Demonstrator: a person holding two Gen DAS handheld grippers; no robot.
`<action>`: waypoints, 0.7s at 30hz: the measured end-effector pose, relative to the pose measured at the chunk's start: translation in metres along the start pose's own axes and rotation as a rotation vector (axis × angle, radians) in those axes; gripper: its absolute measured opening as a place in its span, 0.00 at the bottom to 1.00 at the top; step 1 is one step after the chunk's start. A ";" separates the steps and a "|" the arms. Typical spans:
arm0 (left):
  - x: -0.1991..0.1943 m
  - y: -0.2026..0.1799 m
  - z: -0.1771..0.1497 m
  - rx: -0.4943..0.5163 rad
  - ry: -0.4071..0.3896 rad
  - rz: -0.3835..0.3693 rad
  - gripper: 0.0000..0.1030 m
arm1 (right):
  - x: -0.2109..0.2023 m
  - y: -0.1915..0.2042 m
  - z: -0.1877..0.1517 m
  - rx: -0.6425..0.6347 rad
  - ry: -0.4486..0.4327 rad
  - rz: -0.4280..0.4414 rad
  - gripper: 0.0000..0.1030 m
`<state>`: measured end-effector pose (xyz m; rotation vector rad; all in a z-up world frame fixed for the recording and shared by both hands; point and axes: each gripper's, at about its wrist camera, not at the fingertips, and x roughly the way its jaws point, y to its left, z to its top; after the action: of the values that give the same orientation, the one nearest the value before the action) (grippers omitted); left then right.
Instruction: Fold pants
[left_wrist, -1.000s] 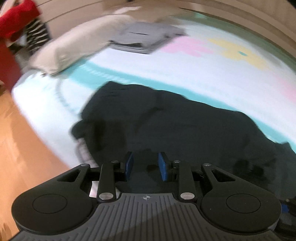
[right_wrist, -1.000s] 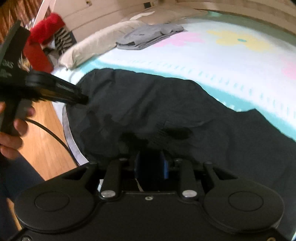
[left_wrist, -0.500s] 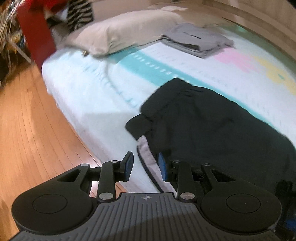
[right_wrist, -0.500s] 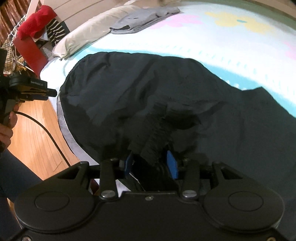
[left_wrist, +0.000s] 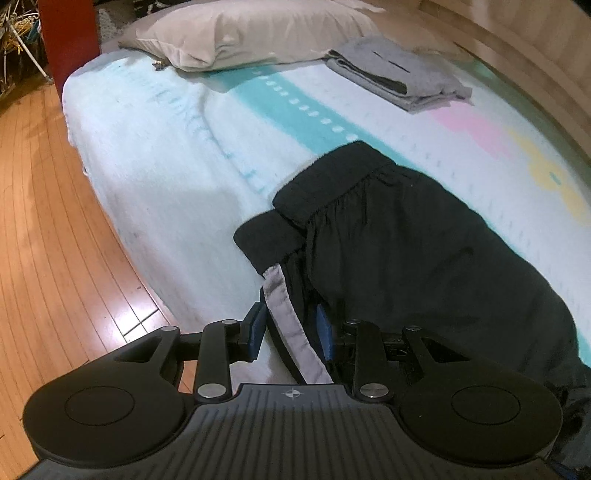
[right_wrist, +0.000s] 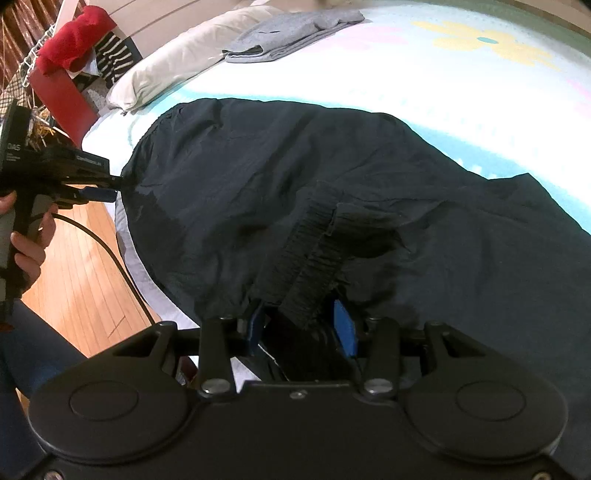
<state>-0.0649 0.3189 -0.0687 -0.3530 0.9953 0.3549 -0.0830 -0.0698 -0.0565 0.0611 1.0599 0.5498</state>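
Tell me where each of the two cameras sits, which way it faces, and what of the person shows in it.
Left wrist: sits on the left gripper, looking down along the bed's edge; the black pants' grey-striped hem lies between its open blue pads. No body shows.
Right wrist: sits on the right gripper, looking down at a ribbed black cuff between its pads; a hand holding the left gripper shows at left.
Shared: the pants, beige pillow, folded grey clothes, pastel blanket.

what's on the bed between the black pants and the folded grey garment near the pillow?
Nothing. In the left wrist view, only bare white-and-teal bedspread separates the black pants from the folded grey garment. The right wrist view agrees.
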 end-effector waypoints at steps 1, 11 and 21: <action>0.002 0.000 0.000 -0.001 0.003 -0.004 0.29 | 0.000 0.000 0.000 0.000 0.000 0.000 0.51; 0.002 0.008 -0.004 -0.041 0.013 -0.068 0.29 | -0.001 -0.002 0.001 0.011 0.002 0.011 0.51; -0.002 0.008 -0.006 -0.049 -0.018 -0.123 0.31 | -0.001 -0.002 0.000 0.008 0.006 0.012 0.51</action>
<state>-0.0738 0.3232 -0.0704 -0.4527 0.9433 0.2710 -0.0824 -0.0716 -0.0565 0.0728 1.0687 0.5567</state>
